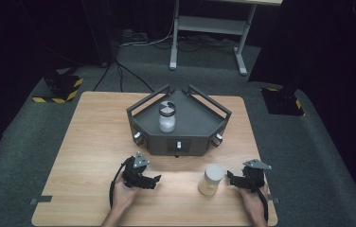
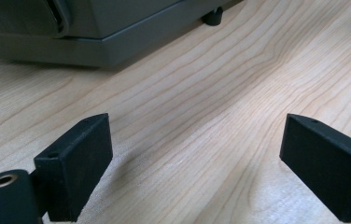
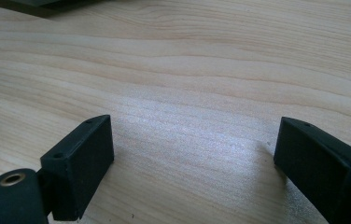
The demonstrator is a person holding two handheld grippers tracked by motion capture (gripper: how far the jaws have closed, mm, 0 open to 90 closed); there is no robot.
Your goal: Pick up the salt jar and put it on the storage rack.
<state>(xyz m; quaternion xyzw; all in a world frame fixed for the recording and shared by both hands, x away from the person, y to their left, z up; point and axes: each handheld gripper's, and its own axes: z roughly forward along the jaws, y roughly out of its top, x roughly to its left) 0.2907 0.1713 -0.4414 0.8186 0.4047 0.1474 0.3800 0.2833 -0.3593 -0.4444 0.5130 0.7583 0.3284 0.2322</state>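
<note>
Both claws rested low over the wooden counter point(image 1: 95, 142), spread wide and holding nothing.

The left claw point(image 1: 155, 180) sat near the front edge in the person's left hand point(image 1: 124, 196), its jaws pointing toward the middle; in the left gripper view its two black jaws stood far apart over bare wood grain, with the dark grey tray stand point(image 2: 94, 37) just ahead. The right claw point(image 1: 232, 178), in the right hand point(image 1: 252, 201), pointed left toward a pale lidded jar point(image 1: 211, 179) standing just beside it but apart from the jaws; the right gripper view showed its jaws point(image 3: 192, 163) equally wide with only counter between them. A second jar point(image 1: 167, 118), with a dark patterned lid and white contents, stood upright on the angular grey tray stand point(image 1: 200, 123) at the counter's middle.
</note>
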